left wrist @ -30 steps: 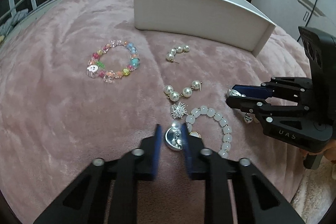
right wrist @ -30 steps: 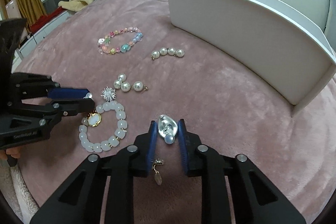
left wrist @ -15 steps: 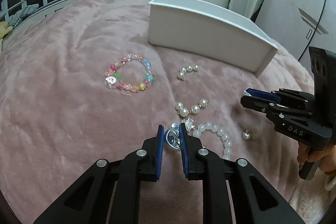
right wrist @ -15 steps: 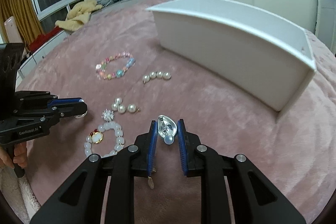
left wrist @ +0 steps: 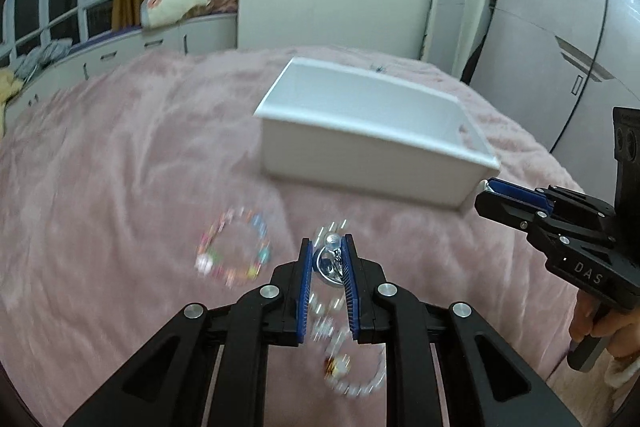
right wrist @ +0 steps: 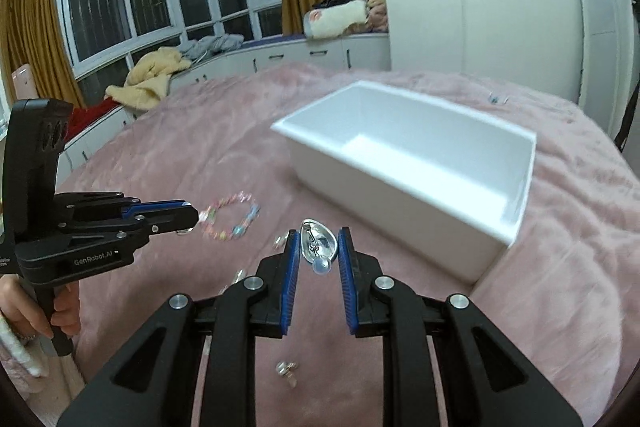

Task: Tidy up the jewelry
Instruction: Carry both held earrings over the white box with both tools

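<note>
My left gripper (left wrist: 327, 249) is shut on a silver earring (left wrist: 330, 262) with a small pearl, held above the pink blanket. My right gripper (right wrist: 319, 241) is shut on a matching silver earring (right wrist: 319, 247) with a pearl drop. The white box (left wrist: 376, 151) stands open ahead of both grippers, also seen as the white box (right wrist: 416, 171) to the right. Blurred below lie a colourful bead bracelet (left wrist: 234, 253), a white bead bracelet (left wrist: 352, 373) and pearl pieces. The right gripper shows at the right edge of the left wrist view, the left gripper (right wrist: 188, 217) at the left of the right wrist view.
A small loose earring (right wrist: 287, 371) lies on the blanket (right wrist: 560, 267) under my right gripper. A person's hands hold both gripper handles. Cabinets, curtains, piled clothes and a wardrobe stand beyond the bed.
Both grippers have risen from the blanket, each carrying its silver earring, and tilted up so the box's inside now shows. The jewelry left on the blanket has dropped lower in view.
</note>
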### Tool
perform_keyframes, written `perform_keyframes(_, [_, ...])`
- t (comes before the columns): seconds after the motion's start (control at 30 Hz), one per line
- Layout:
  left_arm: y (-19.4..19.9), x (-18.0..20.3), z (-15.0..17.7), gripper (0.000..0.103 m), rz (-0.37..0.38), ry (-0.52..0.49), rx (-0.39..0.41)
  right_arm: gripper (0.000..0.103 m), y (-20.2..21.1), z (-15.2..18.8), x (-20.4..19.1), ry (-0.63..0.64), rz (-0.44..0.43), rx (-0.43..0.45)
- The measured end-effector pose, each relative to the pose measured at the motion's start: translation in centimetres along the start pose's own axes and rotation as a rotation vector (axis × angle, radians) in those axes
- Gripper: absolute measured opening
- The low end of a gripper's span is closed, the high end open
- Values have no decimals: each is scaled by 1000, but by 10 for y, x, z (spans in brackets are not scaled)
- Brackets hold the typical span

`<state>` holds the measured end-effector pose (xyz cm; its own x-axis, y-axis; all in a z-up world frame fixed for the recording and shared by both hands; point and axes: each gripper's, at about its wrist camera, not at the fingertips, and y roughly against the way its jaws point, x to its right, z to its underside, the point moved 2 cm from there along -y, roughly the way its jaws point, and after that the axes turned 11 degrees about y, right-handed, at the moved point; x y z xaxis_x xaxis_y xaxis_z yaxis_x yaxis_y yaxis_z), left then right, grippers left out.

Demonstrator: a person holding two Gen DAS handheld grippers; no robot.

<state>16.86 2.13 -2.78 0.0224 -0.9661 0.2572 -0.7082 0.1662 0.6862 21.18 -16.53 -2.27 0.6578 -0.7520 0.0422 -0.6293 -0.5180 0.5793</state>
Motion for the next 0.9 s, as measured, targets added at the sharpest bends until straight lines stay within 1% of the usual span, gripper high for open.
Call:
perform_keyframes(0.1, [-5,16,-24,19,32,-33,15,20,4,-14,17,-18,27,20])
perform_keyframes(0.2, [-14,27,-44,19,62,-42,18,20,3,-22,37,-47,46,31])
perform_keyframes(0.3, [-30,37,-68,19,81,-49,10,20,-1,-29,56,-62,67,31])
perform_keyframes(0.37, [-45,46,-82,19,92,-64,-1,20,-6,-31,68,-76,74,28])
perform_keyframes(0.5, [-77,55,-110,19,105,-73,-25,20,-30,-39,91,-100,74,4])
perform_keyframes(0.6, [-111,60,-131,20,118,-52,-70,20,-49,-41,107,-115,71,-17])
perform_keyframes(0.67, [-135,61,-139,20,106,-34,-101,20,-67,-42,118,-133,72,-38])
perform_keyframes(0.8, [-184,58,-144,20,63,6,-181,20,-95,-41,129,-150,76,-92])
perform_keyframes(0.9, [-202,56,-144,20,64,18,-192,20,-110,-38,135,-160,79,-126])
